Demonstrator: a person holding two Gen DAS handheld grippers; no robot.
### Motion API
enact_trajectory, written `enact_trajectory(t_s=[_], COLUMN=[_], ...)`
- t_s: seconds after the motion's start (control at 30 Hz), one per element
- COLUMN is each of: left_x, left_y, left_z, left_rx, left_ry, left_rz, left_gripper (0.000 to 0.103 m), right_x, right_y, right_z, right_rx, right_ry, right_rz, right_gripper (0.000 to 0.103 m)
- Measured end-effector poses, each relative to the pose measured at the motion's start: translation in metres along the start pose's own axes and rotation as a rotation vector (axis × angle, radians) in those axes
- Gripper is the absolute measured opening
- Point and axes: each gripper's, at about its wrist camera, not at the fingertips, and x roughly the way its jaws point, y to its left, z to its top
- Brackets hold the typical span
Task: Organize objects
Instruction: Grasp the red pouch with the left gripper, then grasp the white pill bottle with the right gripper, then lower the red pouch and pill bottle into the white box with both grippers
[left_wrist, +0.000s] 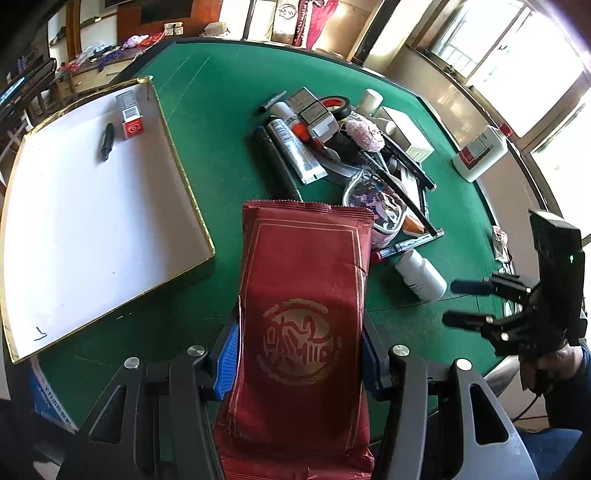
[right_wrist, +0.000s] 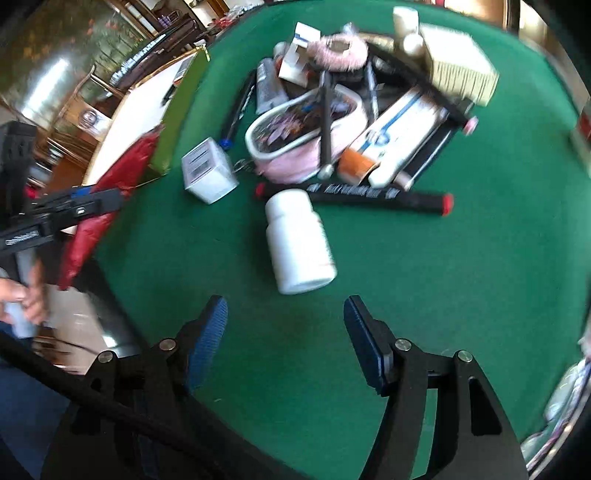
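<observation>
Two tongs in view. Left tongs (left_wrist: 299, 363) pinch a red foil packet (left_wrist: 303, 314) btwn blue pads, bottom centre of left wrist view, pointing steeply down over the green table (left_wrist: 207, 85), w/ the white tray (left_wrist: 92, 206) at left. Right tongs (right_wrist: 284, 332) spread, nothing btwn them, lower centre of right wrist view, aimed down just below a white bottle (right_wrist: 299, 243) lying on its side.

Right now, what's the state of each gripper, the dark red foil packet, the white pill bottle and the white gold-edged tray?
Left gripper: shut on the dark red foil packet.
Right gripper: open, empty.
White pill bottle: lying on its side, cap on.
White gold-edged tray: holds a small red box and a black pen.
</observation>
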Motion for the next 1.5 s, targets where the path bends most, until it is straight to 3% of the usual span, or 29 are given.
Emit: enact_trajectory(t_s=[0.13, 0.3, 0.37, 0.4, 0.53, 0.73, 1.0, 1.5], left_x=[0.000, 0.002, 0.003, 0.002, -0.001, -0.005, -0.020, -0.064], left_y=[-0.001, -0.003, -0.004, -0.005, -0.007, -0.006, -0.005, 0.061], left_z=[-0.006, -0.012, -0.014, -0.015, -0.019, -0.021, -0.016, -0.010], left_rx=[-0.001, -0.002, 0.001, 0.002, 0.010, 0.001, 0.001, -0.106], left_ry=[0.000, 0.005, 0.004, 0.000, -0.015, -0.033, -0.074, -0.167], left_rz=[0.007, 0.006, 0.006, 0.009, 0.018, 0.029, 0.027, 0.045], left_gripper=[0.048, 0.048, 0.048, 0.048, 0.048, 0.048, 0.048, 0.048], right_x=[0.000, 0.017, 0.024, 0.028, 0.022, -0.001, -0.017, -0.011], right_y=[0.006, 0.010, 0.011, 0.010, 0.003, -0.009, 0.005, 0.082], right_z=[0.008, 0.022, 0.026, 0.026, 0.019, 0.003, -0.007, 0.051], right_rx=[-0.044, -0.086, -0.097, -0.095, -0.071, 0.001, 0.008, -0.051], right_ry=[-0.039, -0.015, 0.000, 0.007, -0.014, -0.061, -0.092, -0.118], right_rz=[-0.062, -0.112, -0.130, -0.145, -0.140, -0.067, -0.020, 0.048], right_gripper=[0.065, 0.063, 0.047, 0.034, 0.033, 0.033, 0.033, 0.033])
